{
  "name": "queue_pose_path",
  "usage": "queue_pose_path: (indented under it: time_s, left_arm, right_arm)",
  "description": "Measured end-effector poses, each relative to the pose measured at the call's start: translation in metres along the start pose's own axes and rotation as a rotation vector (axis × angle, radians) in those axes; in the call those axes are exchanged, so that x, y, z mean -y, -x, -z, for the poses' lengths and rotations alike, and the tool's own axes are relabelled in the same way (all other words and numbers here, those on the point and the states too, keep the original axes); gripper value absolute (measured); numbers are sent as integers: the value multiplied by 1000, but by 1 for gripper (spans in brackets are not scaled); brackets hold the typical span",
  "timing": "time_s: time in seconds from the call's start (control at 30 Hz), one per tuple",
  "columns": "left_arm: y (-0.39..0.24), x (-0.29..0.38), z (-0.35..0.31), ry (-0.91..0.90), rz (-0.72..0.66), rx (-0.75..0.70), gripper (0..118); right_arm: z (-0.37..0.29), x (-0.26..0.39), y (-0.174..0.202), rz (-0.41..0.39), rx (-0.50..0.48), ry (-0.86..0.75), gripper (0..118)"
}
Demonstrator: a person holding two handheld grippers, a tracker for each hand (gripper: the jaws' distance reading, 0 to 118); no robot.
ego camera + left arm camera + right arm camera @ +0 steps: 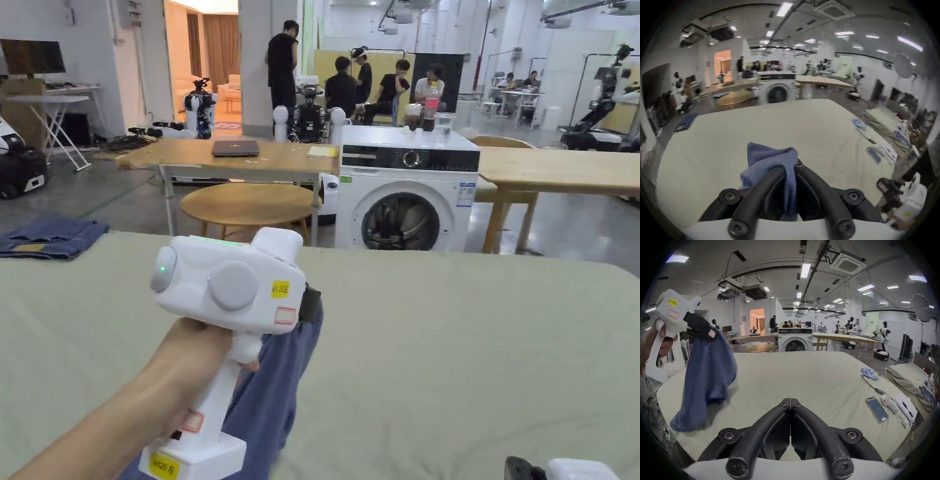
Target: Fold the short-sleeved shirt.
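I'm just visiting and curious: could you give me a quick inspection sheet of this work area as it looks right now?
Surface: pale green cloth-covered table, mostly bare.
Job's things: blue shirt hangs bunched from the left gripper, its lower end on the table.
Clutter: phone, white object beside it, papers and blue gloves at the right edge; folded jeans at the far left.
Grippers: left gripper shut on the shirt; right gripper shut, empty.
Cables: thin dark cord near the gloves.
Surroundings: washing machine, wooden tables, people beyond.

Bright ceiling strip lights (805, 270), fisheye edges, slight blur.
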State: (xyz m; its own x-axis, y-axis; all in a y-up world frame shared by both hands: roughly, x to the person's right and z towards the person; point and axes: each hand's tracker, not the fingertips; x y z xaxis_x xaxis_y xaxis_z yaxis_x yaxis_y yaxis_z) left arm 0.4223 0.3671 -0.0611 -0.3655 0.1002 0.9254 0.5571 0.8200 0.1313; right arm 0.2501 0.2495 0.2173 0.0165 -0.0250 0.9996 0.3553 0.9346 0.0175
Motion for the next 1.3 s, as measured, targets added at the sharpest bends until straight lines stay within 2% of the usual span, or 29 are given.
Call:
queue_pose_path:
  time_s: [0.2, 0.33, 0.47, 0.5, 0.53, 0.57, 0.6, 0.87, 0.9, 0.93, 0.97, 1.0, 1.03, 1.07, 1.2, 1.3]
  left_arm:
    - [-67, 38, 115, 193, -32, 158, 0]
    - [-75, 81, 186, 347, -74, 143, 0]
    - [-76, 111, 220, 420, -64, 85, 0]
    - [-73, 115, 218, 416, -53, 86, 12]
    - [-70, 115, 212, 397, -52, 81, 61]
    - [-68, 112, 203, 357, -37, 97, 91]
    - [-64, 111, 192, 342, -33, 112, 102]
    - [-20, 114, 4, -88, -98, -119, 100]
    - [-14, 123, -24, -144, -115, -172, 92]
    - [-9, 131, -43, -180, -121, -210, 66]
    - [-4, 141, -62, -213, -116, -231, 30]
    - [1, 151, -78, -201, -141, -292, 0]
    - [6, 160, -92, -277, -168, -321, 0]
    - [11, 168, -106, -232, -175, -301, 0]
    - [16, 188, -144, -290, -219, -400, 0]
    - [24, 194, -159, -311, -246, -421, 0]
  right_arm:
    - [3, 11, -29, 21, 75, 39, 0]
    - [14, 20, -37, 27, 95, 75, 0]
    - [23, 25, -39, 29, 100, 104, 0]
    - [26, 26, -39, 30, 98, 108, 0]
    - [26, 26, -39, 30, 97, 110, 0]
    - [26, 26, -38, 28, 96, 108, 0]
    - [28, 26, -37, 26, 96, 108, 0]
    - [26, 14, -25, 50, 56, 55, 0]
    - [24, 12, -24, 47, 50, 46, 0]
    - [22, 11, -23, 42, 48, 41, 0]
    - [20, 10, -21, 37, 47, 34, 0]
    - [18, 10, -20, 33, 42, 27, 0]
    - [16, 9, -19, 29, 38, 21, 0]
    - [14, 8, -17, 26, 40, 17, 0]
    - [6, 5, -12, 32, 28, 0, 0]
    - [4, 4, -5, 20, 21, -5, 0]
